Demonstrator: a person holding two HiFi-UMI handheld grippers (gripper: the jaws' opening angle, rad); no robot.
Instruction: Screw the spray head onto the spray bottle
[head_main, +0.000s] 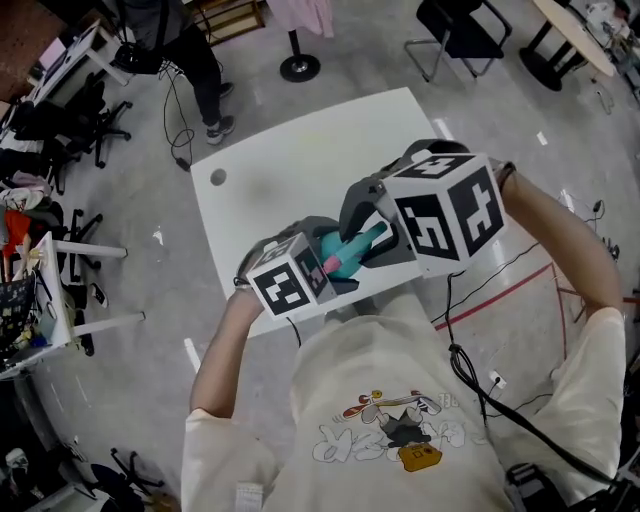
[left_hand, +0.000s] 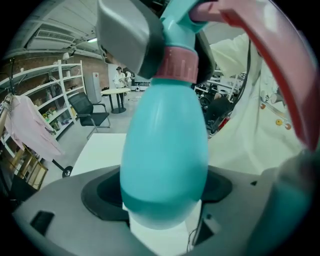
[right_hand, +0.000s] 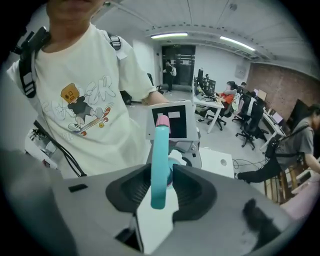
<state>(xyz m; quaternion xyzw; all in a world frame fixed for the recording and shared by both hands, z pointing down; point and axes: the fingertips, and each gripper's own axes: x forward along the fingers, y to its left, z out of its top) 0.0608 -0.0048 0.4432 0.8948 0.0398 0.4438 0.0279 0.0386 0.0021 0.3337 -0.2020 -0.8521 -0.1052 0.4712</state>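
Observation:
The teal spray bottle (head_main: 345, 258) hangs above the near edge of the white table (head_main: 300, 150), and my left gripper (head_main: 335, 270) is shut on its body. In the left gripper view the bottle (left_hand: 165, 150) fills the space between the jaws, with its pink collar (left_hand: 177, 65) and pink trigger (left_hand: 270, 65) above. My right gripper (head_main: 375, 240) is shut on the spray head (head_main: 368, 238), which sits on the bottle's neck. In the right gripper view the teal spray head (right_hand: 159, 165) stands upright between the pads, its pink nozzle tip (right_hand: 162, 120) in front of the left gripper's marker cube (right_hand: 172, 120).
Both grippers are close to my chest, over the table's front edge. A hole (head_main: 218, 177) marks the table's far left. A person (head_main: 195, 60) stands beyond the table. Office chairs (head_main: 460, 35) and floor cables (head_main: 180, 130) surround it. A cable (head_main: 480, 390) runs down my shirt.

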